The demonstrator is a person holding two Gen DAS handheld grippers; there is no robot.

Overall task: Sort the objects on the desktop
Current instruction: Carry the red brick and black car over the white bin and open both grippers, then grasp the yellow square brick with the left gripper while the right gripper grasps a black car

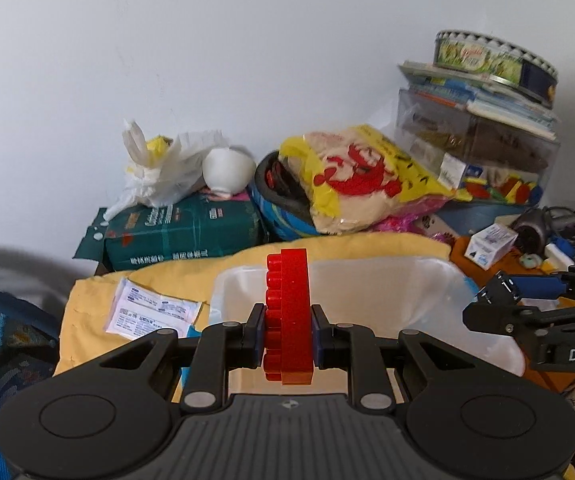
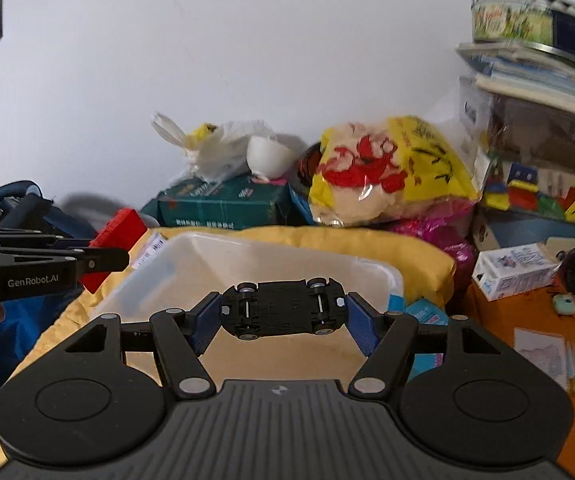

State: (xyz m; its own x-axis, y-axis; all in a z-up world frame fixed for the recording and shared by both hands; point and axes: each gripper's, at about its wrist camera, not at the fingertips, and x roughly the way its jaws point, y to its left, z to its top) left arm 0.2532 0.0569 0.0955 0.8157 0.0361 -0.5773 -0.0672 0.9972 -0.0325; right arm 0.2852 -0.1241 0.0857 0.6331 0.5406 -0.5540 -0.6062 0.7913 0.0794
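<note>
Left wrist view: the left gripper (image 1: 288,334) is clamped on a red studded toy brick (image 1: 288,316), its blue pads pressing the brick's two flat sides, studs facing left. The brick is held upright above the near rim of a translucent plastic bin (image 1: 415,280) that sits on a yellow cloth (image 1: 87,304). A white printed packet (image 1: 149,314) lies on the cloth just left of the bin. At the right edge the right gripper (image 1: 503,292) reaches in from the side, a dark object between its fingers. Behind the bin stand a green package (image 1: 183,232), a white plastic bag (image 1: 163,172) on top of it, a yellow bag printed with a red lobster (image 1: 363,176), and a round tin (image 1: 495,60) on a stack of books.

Right wrist view: the right gripper (image 2: 282,314) grips a black toy car (image 2: 282,312) end to end, the car turned so its underside and wheels face the camera. It hangs over the translucent plastic bin (image 2: 159,276). At the left the left gripper (image 2: 99,256) holds the red studded toy brick (image 2: 117,236) beside the bin's left rim. A small white carton (image 2: 515,270) lies on the orange surface (image 2: 499,320) to the right.
</note>
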